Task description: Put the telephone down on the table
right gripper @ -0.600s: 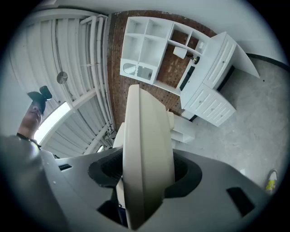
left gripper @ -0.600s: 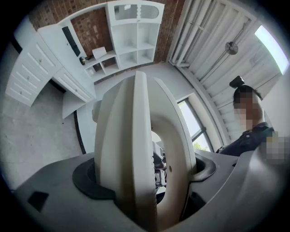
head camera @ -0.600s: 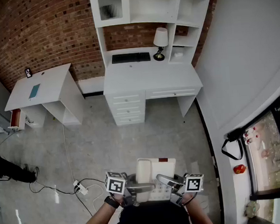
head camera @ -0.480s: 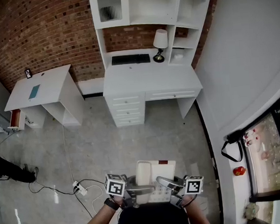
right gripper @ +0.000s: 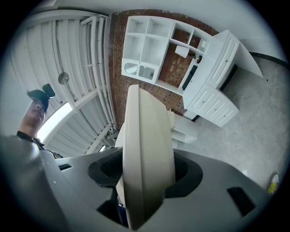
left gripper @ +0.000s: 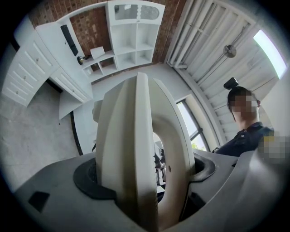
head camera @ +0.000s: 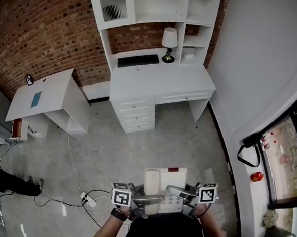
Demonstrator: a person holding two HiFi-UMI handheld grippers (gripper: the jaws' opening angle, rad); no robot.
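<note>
- Two grippers share one load. The left gripper (left gripper: 145, 177) has its jaws set wide, with the pads pressed on the thick handset side of the telephone (left gripper: 136, 136).
- The right gripper (right gripper: 146, 174) has its jaws narrower, clamped on the thinner opposite edge of the same telephone.
- Between the two sets of jaws the telephone spans the whole gap. It is carried in the air close to the person's body, over bare floor (head camera: 141, 152), and touches no table.
- Its handset (head camera: 152, 181) runs straight ahead of the jaws, away from the person and across the line that joins one gripper to the other. It lies on the left gripper's side.
- Ahead of both jaws and well apart stands the desk (head camera: 161, 81), with a keyboard (head camera: 138, 60) and a lamp (head camera: 169, 42) at its back. The nearer strip of the desk top looks bare.
- A small table (head camera: 44, 90) stands ahead too, off to the left gripper's side and also well apart.
- Neither gripper looks nearer the desk, since they stand level with each other — the small table favours the left one only slightly.
- I judge the set-down not yet begun. The load first has to travel forward with both grips moving as one.
- Which of the two tables is meant, I cannot tell.
- Letting one side go before the base rests on a top would likely tip the telephone, and the handset might slide off.
</note>
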